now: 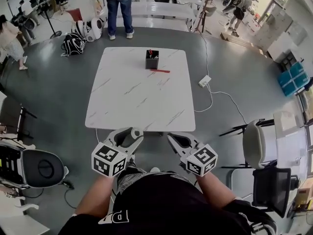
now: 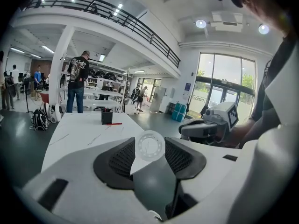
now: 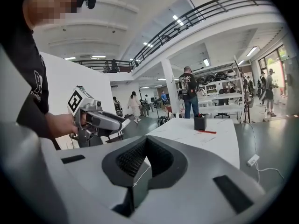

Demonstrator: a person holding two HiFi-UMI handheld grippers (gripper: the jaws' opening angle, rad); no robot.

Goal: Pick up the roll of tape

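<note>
Presently recorded, item by item.

Left gripper: held in the person's left hand, just short of the near edge of the white marble-patterned rectangular table. Its black ribbed pads pinched a small translucent white roll of tape by the two sides. The roll stood on edge, its round face towards the camera, clear of the tabletop and over the grey floor.

Right gripper: held beside the left one and apart from it, likewise short of the table edge. Its jaw tips were drawn together with nothing between them.

Table contents: a black square pen holder stood upright near the far end. A red pen lay flat just in front of it.

Surroundings: a white power strip with its cord lay on the floor to the table's right. A person in jeans stood beyond the far end.
</note>
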